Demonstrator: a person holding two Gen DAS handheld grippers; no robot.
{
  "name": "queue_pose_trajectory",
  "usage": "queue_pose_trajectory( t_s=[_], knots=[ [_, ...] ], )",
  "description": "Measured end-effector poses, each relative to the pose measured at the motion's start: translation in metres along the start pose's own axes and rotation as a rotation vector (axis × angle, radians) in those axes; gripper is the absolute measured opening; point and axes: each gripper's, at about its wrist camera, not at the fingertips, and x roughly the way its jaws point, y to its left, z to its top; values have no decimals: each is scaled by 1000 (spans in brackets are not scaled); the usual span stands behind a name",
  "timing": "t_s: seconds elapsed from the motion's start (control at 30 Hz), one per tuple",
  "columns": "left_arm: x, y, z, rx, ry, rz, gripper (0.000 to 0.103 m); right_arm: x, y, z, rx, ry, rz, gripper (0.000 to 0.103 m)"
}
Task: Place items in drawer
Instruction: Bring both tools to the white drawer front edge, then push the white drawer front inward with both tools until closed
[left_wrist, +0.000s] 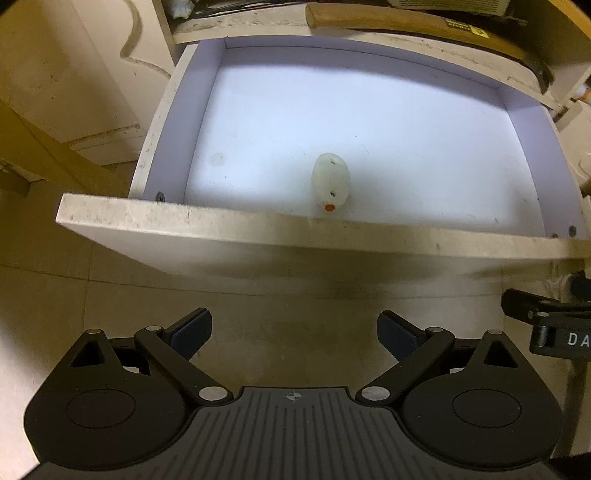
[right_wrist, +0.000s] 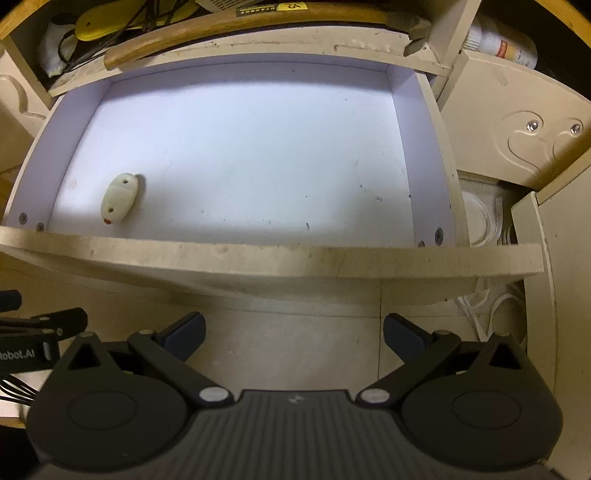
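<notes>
The drawer (left_wrist: 280, 225) is pulled open, with a white floor and pale purple walls; it also shows in the right wrist view (right_wrist: 258, 256). A small white oval item with an orange tip (left_wrist: 330, 183) lies on the drawer floor near the front wall; in the right wrist view (right_wrist: 119, 198) it lies at the front left. My left gripper (left_wrist: 294, 334) is open and empty, held in front of and below the drawer front. My right gripper (right_wrist: 294, 334) is open and empty, also in front of the drawer.
A wooden-handled hammer (left_wrist: 406, 22) lies on the shelf above the drawer, also in the right wrist view (right_wrist: 229, 27). A cabinet door (right_wrist: 532, 136) stands right of the drawer, with white cables (right_wrist: 487, 295) below. The floor is pale tile (left_wrist: 295, 302).
</notes>
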Motion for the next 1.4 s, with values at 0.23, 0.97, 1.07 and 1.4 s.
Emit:
queue_pose_trajectory(
  t_s=[0.23, 0.97, 1.07, 1.4],
  knots=[
    [7, 2, 16, -29, -16, 3, 99, 3, -6, 15, 53, -2, 11, 103],
    [16, -7, 67, 15, -71, 24, 99, 13, -7, 58, 46, -58, 3, 103],
    [19, -8, 76, 19, -80, 29, 99, 16, -6, 67, 43, -71, -3, 103],
    [28, -10, 110, 13, -113, 25, 99, 24, -6, 96, 36, -142, -16, 103]
  ],
)
